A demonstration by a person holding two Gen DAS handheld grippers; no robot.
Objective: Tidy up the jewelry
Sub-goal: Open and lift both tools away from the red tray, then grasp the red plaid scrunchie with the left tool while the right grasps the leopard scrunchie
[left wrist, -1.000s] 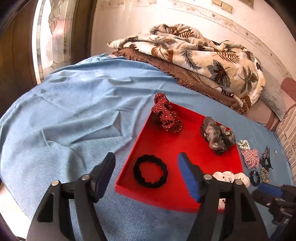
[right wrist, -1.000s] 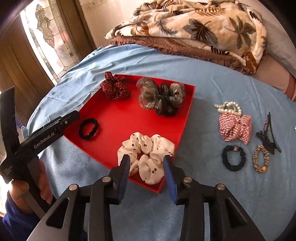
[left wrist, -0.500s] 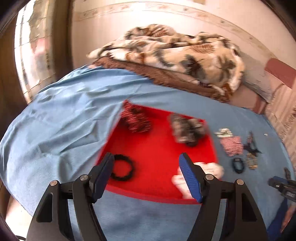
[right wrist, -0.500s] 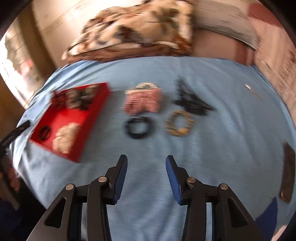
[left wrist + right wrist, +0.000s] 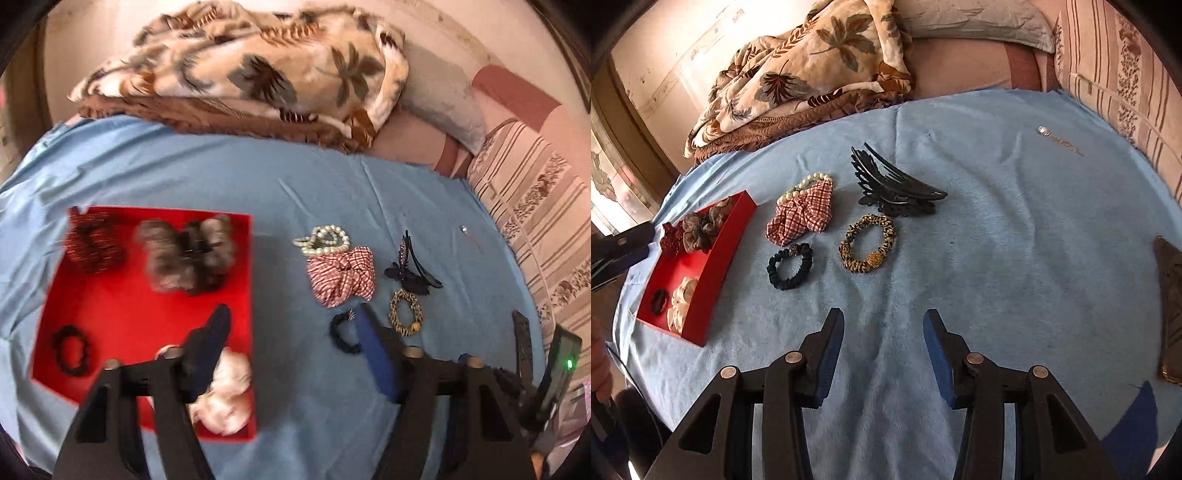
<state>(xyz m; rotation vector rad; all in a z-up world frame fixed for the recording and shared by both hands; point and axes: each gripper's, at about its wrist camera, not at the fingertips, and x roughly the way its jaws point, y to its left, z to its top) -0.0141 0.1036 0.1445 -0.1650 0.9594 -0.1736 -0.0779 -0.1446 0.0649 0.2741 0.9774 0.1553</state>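
- The blue cloth (image 5: 1015, 236) covers the whole bed surface, with a leaf-print blanket (image 5: 812, 62) bunched at its far edge.
- The red tray (image 5: 122, 306) lies on the cloth's left part; in the right wrist view it runs lengthwise away from the camera. It holds a dark red dotted scrunchie (image 5: 92, 242), a grey gauzy scrunchie (image 5: 184, 254), a small black hair tie (image 5: 72, 349) and a white scrunchie (image 5: 229, 398).
- The left gripper (image 5: 295, 332) hangs with fingers spread wide, nothing between them; the left finger overlaps the tray, the right one the loose items.
- The right gripper (image 5: 882, 339) hovers over bare cloth, fingers apart and empty.
- The black claw clip (image 5: 894, 188) lies on its side, long axis running left-right, teeth curving away; only the right wrist view shows its shape sharply.
- The red checked scrunchie (image 5: 803, 216) touches a pearl bracelet (image 5: 805, 184) at its far side.
- The leopard-print tie (image 5: 868, 243) lies flat just before the clip, a gold bead nearest the camera.
- The navy scrunchie (image 5: 790, 266) lies beside it; the left view half hides it behind a finger.
- A small silver pin (image 5: 1058, 140) lies well apart, far right.
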